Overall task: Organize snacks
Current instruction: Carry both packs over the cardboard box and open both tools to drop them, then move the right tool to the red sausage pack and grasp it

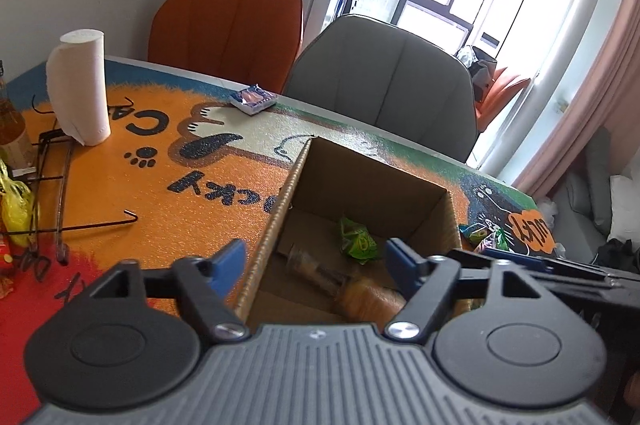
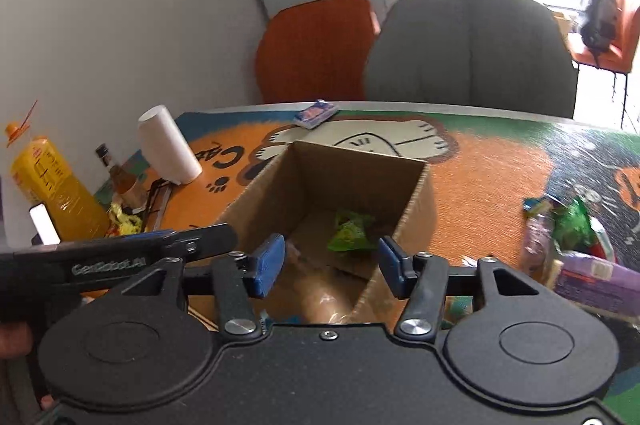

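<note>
An open cardboard box [image 1: 304, 161] [image 2: 352, 161] stands on the colourful table mat. Inside lie a green snack packet [image 1: 358, 239] [image 2: 350, 231] and a wrapped brown bread-like snack [image 1: 372, 299] [image 2: 320, 299]. My left gripper [image 1: 314, 265] is open and empty, straddling the box's left wall. My right gripper [image 2: 330, 265] is open and empty above the box's near edge. A pile of loose snacks [image 2: 572, 237] lies right of the box; it also shows in the left wrist view [image 1: 486, 235]. A small blue packet [image 1: 253, 98] [image 2: 316, 114] lies at the far table edge.
A paper towel roll [image 1: 78, 85] [image 2: 168, 145], a yellow bottle [image 2: 52, 185], a small glass bottle [image 2: 120, 177] and a wire rack [image 1: 52, 185] stand at the left. An orange chair [image 1: 226, 21] and a grey chair [image 1: 380, 81] stand behind the table.
</note>
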The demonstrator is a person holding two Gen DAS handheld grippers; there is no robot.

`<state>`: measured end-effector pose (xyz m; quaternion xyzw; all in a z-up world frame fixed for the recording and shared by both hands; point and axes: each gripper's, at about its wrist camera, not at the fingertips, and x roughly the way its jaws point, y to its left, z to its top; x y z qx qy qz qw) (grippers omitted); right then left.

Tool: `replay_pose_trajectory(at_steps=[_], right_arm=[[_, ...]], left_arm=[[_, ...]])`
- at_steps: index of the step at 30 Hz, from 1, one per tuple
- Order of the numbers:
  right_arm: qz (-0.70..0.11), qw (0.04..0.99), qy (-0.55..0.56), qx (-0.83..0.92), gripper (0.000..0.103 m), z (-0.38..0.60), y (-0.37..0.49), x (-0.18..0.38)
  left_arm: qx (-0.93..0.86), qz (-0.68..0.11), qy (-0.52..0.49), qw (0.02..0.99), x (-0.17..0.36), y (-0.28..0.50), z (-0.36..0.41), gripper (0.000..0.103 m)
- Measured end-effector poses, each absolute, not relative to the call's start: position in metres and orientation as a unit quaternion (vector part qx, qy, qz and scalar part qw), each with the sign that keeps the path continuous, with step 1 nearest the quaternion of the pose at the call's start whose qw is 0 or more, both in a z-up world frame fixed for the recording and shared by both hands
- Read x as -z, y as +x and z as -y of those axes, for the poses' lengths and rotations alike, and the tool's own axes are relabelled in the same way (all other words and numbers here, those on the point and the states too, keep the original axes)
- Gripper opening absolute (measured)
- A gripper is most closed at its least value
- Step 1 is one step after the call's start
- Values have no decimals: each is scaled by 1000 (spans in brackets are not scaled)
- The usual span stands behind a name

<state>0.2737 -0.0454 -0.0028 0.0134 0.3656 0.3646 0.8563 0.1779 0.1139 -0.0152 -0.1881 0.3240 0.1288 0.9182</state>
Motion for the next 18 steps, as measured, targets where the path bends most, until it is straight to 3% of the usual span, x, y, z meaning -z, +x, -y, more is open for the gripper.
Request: replay_pose_trajectory(at_steps=[6, 18], right_arm=[[-366, 869, 21, -333, 65, 71, 274, 2], [-374, 882, 54, -280, 87, 138, 275, 7]], left_arm=[[-119, -331, -188, 917, 15, 179, -106, 88], [-69, -337, -185, 921, 16, 184, -62, 95]])
